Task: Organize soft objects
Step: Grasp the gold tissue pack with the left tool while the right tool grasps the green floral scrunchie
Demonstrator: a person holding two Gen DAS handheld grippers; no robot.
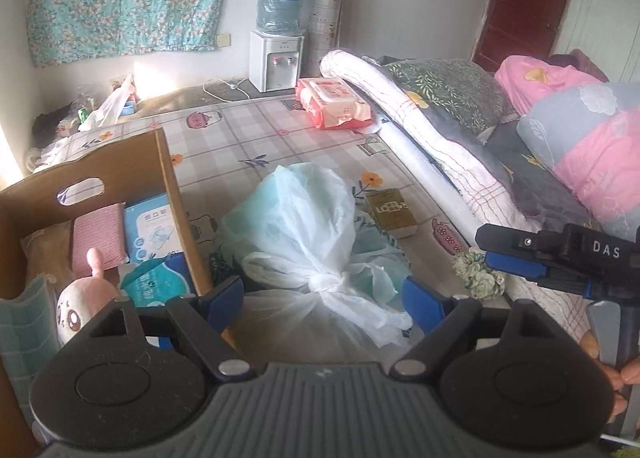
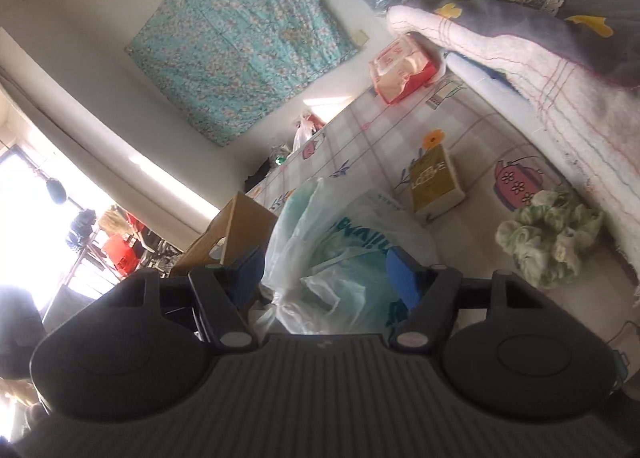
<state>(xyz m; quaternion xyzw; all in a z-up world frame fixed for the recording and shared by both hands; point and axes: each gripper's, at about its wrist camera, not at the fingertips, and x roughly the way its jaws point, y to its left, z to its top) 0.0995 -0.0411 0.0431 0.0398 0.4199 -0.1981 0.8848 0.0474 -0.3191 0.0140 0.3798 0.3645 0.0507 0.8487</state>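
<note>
Knotted plastic bags (image 1: 316,242), pale blue and white, heaped mid-mat on the checked sheet (image 1: 248,138), just right of the cardboard box (image 1: 172,194); blue lettering across one bag, unreadable. Left gripper (image 1: 324,296) spread wide over the knot, pads not pressing, nothing held. Right gripper (image 2: 320,278) likewise open with the bags between its fingers, empty; "DAS" printed on its side. In the box: pink plush toy (image 1: 86,304), pink cloth, blue packs. Beyond: gold carton (image 1: 394,212) marked "LO…", green-white scrunchie (image 1: 478,272), red-white wipes pack (image 1: 336,102). Rolled bedding (image 1: 420,130) along the right.
</note>
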